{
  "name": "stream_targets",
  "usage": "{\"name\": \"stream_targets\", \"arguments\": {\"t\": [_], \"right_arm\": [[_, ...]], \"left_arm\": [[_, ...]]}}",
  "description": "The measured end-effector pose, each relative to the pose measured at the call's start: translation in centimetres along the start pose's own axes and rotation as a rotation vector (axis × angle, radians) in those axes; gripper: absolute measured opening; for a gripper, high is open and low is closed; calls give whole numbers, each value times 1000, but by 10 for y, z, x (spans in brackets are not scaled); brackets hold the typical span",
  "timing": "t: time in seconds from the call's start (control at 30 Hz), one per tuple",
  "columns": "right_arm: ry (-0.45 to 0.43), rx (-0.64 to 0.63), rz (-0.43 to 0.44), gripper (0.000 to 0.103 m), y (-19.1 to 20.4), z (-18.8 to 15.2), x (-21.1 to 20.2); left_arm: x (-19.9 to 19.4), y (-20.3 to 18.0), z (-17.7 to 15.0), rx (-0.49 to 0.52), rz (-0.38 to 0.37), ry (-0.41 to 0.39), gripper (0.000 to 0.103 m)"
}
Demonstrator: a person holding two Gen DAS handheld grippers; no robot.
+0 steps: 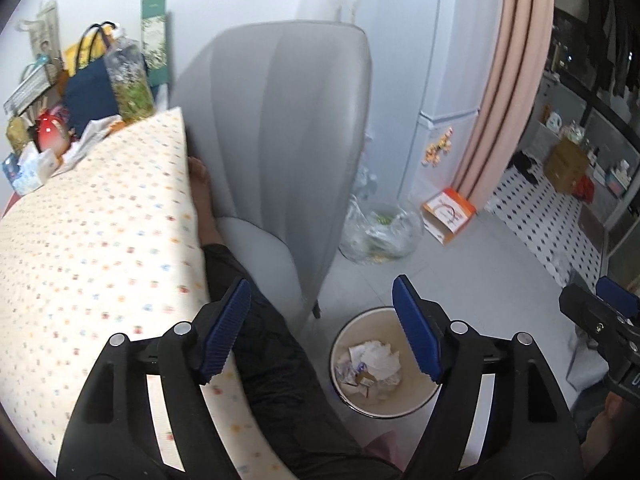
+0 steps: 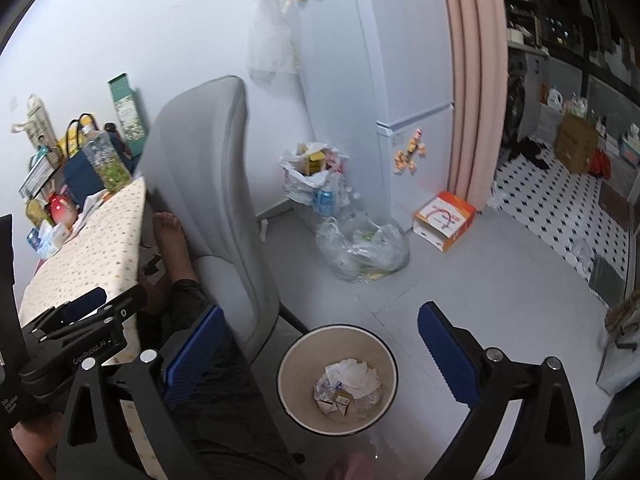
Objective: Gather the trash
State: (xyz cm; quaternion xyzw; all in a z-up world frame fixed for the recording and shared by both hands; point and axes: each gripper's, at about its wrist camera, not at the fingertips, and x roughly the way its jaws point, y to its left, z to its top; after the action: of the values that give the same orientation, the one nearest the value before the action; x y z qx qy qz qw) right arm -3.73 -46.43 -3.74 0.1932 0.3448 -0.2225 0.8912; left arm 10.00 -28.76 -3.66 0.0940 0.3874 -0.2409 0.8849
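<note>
A round beige waste bin (image 1: 416,404) (image 2: 292,380) stands on the grey floor beside the chair, holding crumpled white tissue (image 1: 378,358) (image 2: 352,372) and small wrappers. My left gripper (image 1: 322,332) is open and empty, above the table edge and the bin. My right gripper (image 2: 320,356) is open and empty, directly above the bin. The right gripper shows at the right edge of the left wrist view (image 1: 600,320); the left gripper shows at the left of the right wrist view (image 2: 80,320).
A grey chair (image 1: 280,152) (image 2: 208,184) stands at a table with a dotted cloth (image 1: 92,240) (image 2: 88,256). A person's leg and bare foot (image 2: 170,236) lie between them. Clear plastic bags (image 1: 380,232) (image 2: 360,248) and an orange box (image 1: 450,212) (image 2: 444,220) sit by the fridge (image 2: 400,80).
</note>
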Motion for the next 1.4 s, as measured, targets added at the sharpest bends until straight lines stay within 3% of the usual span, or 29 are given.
{"name": "stream_targets", "arguments": {"t": [0.27,0.37,0.93,1.4], "right_arm": [[-40,-59,47,95,42,4,-30],[-57,-69,63,95,54,5,-41],[-129,-213,183,95,152,-1,-103],[-160,-306,269,95,214,-27,-135]], "left_arm": [[-42,38,-2,-42,52,-80,94],[-56,53,-3,-67,61,-102,96],[-141,141,-26,-206,188,-223,97],[-195,194,-61,-282,290,-269,97]]}}
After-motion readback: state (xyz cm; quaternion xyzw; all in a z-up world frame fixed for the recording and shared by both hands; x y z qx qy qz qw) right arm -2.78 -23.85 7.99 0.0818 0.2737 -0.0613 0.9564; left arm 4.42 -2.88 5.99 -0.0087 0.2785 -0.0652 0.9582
